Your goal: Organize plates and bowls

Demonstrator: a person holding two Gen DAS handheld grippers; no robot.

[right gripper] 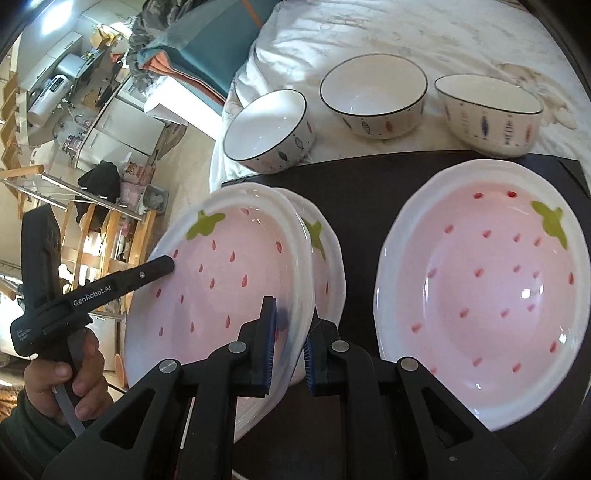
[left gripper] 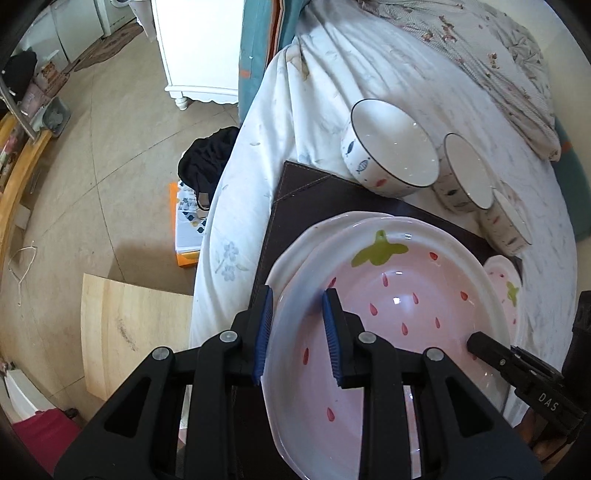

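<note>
Both grippers clamp one strawberry plate [right gripper: 229, 280] by opposite rims. Left gripper [left gripper: 297, 336]: blue pads pinch the rim at the plate's 8 o'clock in its own view. Right gripper [right gripper: 288, 343]: jaws clenched on the opposite rim, at the plate's 5 o'clock in the right-wrist view.

The carried plate sits over a second strawberry plate [right gripper: 325, 258], whose edge peeks out at 3 o'clock of it; whether the two touch, I cannot tell. A third strawberry plate [right gripper: 480, 295] lies apart at 3 o'clock on the dark mat [right gripper: 362, 177].

Three fish-pattern bowls [right gripper: 373, 96] stand in a row on the white bedding [right gripper: 369, 29], along the mat's 12 o'clock edge, unstacked.

Step in hand, as I judge: stacking plates, this one going onto the second. Bowls untouched.

Next move calls for centring the plate over the lower one, lowering it level, and letting go with both sides together so it doesn't tip.
</note>
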